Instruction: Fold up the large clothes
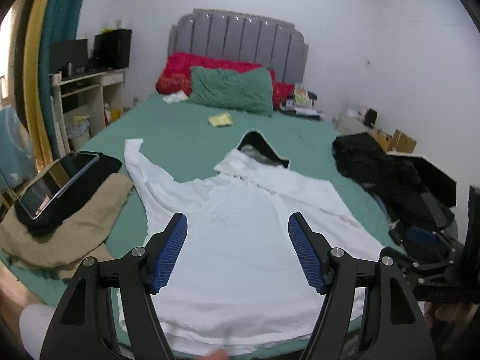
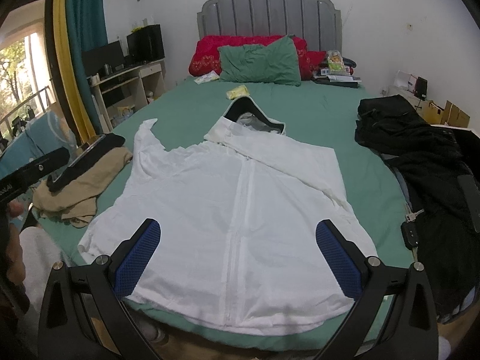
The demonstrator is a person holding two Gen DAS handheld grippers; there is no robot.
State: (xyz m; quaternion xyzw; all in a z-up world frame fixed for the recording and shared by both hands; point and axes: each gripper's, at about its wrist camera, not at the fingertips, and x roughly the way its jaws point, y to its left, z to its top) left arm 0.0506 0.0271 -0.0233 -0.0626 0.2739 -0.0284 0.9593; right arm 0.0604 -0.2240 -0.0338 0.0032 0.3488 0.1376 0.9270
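white zip jacket (image 2: 216, 210) spread flat on green bed (image 2: 315, 114), right sleeve folded across front; left claw (image 1: 237, 234) and right claw (image 2: 238, 240) both apart, empty, above hem.

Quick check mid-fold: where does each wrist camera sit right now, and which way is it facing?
Left wrist: behind the open left gripper, at the bed's foot, facing the grey headboard over the white zip-up jacket; a pale sleeve shows.
Right wrist: behind the open right gripper, same direction; the left tool's black body shows.
Both share jacket, green pillow, headboard.
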